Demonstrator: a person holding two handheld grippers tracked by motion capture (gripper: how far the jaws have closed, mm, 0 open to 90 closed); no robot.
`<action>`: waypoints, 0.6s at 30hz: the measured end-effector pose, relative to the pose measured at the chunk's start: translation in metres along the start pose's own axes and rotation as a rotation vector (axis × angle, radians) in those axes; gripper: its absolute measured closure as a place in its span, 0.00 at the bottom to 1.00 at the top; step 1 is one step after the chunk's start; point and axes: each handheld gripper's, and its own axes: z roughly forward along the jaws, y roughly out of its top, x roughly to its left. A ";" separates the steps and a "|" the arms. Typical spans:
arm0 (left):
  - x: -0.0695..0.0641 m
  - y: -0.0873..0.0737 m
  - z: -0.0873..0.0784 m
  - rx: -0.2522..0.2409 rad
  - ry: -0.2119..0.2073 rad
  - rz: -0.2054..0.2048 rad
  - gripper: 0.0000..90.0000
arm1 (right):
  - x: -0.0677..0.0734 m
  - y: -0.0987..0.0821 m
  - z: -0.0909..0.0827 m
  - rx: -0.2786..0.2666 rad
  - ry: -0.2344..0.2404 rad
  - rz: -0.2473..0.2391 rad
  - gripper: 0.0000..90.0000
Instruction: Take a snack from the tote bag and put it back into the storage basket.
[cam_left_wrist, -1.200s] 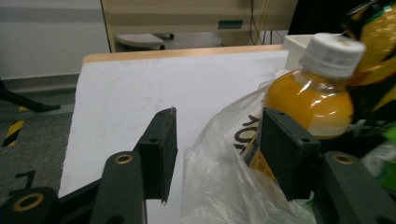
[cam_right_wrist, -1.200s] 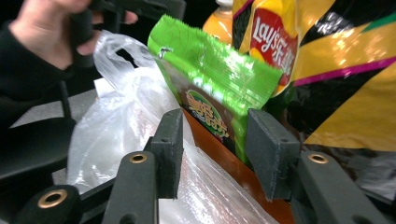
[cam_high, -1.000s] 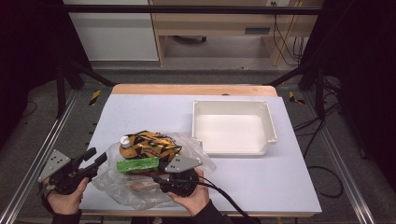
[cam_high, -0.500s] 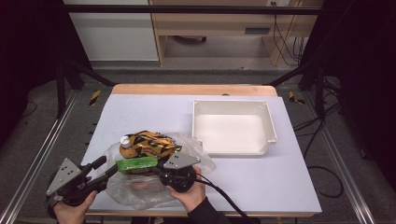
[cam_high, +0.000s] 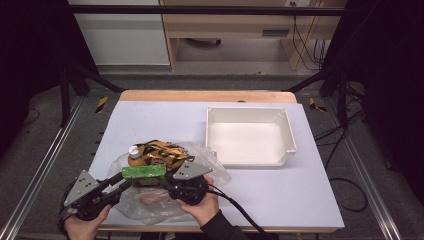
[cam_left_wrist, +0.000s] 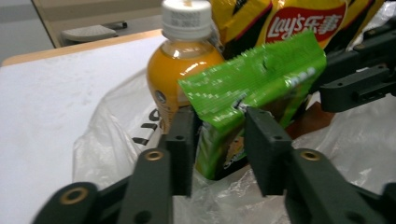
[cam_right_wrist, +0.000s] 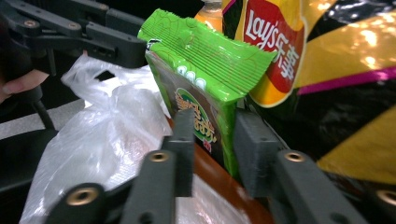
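White table carries everything, and on its right half sits an empty white tray, well apart from the cluster at the near-left edge. That cluster rests on and in a crumpled clear plastic bag: a yellow-and-black chip bag lies at the far side, an orange drink bottle with a white cap lies just beside it to the left, and a green snack packet stands nearest the person, between the two tools. The packet's long axis runs left to right across the table, so each end faces one hand. The left tool comes in from the packet's left end; in the left gripper view its jaws bracket the green snack packet, apparently clamped on it, with the bottle right behind. The right tool reaches from the opposite end; in the right gripper view the packet sits between its jaws, touching the right-hand one, while a gap shows on the other side, so the grip looks loose or not fully made. Both hands are equally near; any lift likely depends on the packet coming free of the bag cleanly.
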 end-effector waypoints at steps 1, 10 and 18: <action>0.000 0.000 0.001 0.006 -0.002 0.003 0.75 | 0.000 0.000 0.002 0.001 -0.004 -0.004 0.74; 0.001 -0.001 0.006 0.028 0.020 0.019 0.83 | 0.002 0.002 0.008 -0.005 -0.022 -0.027 0.86; -0.002 -0.002 0.005 0.034 -0.017 0.039 0.94 | -0.003 0.004 0.015 -0.019 -0.061 -0.022 0.70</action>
